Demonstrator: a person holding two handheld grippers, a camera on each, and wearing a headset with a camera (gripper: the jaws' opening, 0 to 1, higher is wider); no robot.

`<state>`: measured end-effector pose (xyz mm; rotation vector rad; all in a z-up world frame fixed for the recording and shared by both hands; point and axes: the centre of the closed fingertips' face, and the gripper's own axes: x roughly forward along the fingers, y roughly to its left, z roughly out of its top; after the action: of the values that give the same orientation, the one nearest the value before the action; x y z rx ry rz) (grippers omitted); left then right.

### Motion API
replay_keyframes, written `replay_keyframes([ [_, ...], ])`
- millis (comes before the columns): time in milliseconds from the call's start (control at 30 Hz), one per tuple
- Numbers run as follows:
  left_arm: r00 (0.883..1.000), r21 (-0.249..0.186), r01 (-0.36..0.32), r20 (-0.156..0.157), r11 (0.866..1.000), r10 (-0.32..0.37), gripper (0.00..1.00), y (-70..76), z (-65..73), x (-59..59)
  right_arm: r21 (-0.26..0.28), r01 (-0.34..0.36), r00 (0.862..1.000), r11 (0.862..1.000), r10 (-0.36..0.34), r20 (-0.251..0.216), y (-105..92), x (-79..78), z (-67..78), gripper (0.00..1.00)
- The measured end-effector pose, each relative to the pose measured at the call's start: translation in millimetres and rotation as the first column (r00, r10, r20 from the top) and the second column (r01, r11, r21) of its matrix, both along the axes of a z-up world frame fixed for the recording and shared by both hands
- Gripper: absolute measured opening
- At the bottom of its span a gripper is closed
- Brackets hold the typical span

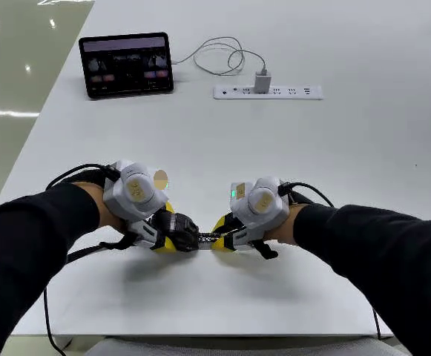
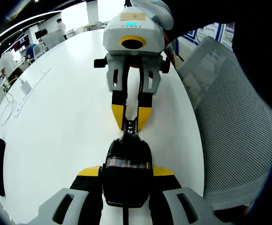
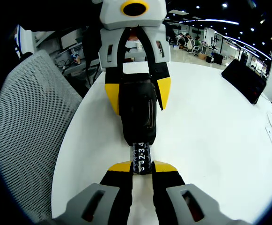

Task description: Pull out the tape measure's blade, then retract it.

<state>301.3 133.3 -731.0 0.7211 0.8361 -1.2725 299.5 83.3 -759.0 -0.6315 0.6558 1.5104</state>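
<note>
Down near the front edge of the white counter (image 1: 274,148) lies the black tape measure (image 3: 138,110), its case resting on the surface between the two hands. A short stretch of blade (image 3: 141,152) is out, with the numerals 1 to 4 showing. The left hand-held gripper (image 2: 126,171) is clamped on the case, a yellow tip on either side. The right hand-held gripper (image 3: 142,167) faces it, just beside, its yellow tips closed on the blade's free end. Black sleeves cover both forearms. At the counter's far side stands a dark tablet (image 1: 126,64), and to its right lies a white power strip (image 1: 268,92) with a charger (image 1: 262,80) plugged in and a looped white cable (image 1: 219,55). A grey mesh chair (image 2: 229,117) sits by the near edge.
</note>
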Motion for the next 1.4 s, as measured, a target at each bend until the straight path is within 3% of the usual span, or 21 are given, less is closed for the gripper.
replay_keyframes([
  [1400,1.0,0.001,0.0,0.011,1.0,0.0,0.34,0.7,-0.5,1.2,-0.039,0.006,1.0,0.999,-0.006,0.004,-26.4,2.7,-0.7,0.11],
])
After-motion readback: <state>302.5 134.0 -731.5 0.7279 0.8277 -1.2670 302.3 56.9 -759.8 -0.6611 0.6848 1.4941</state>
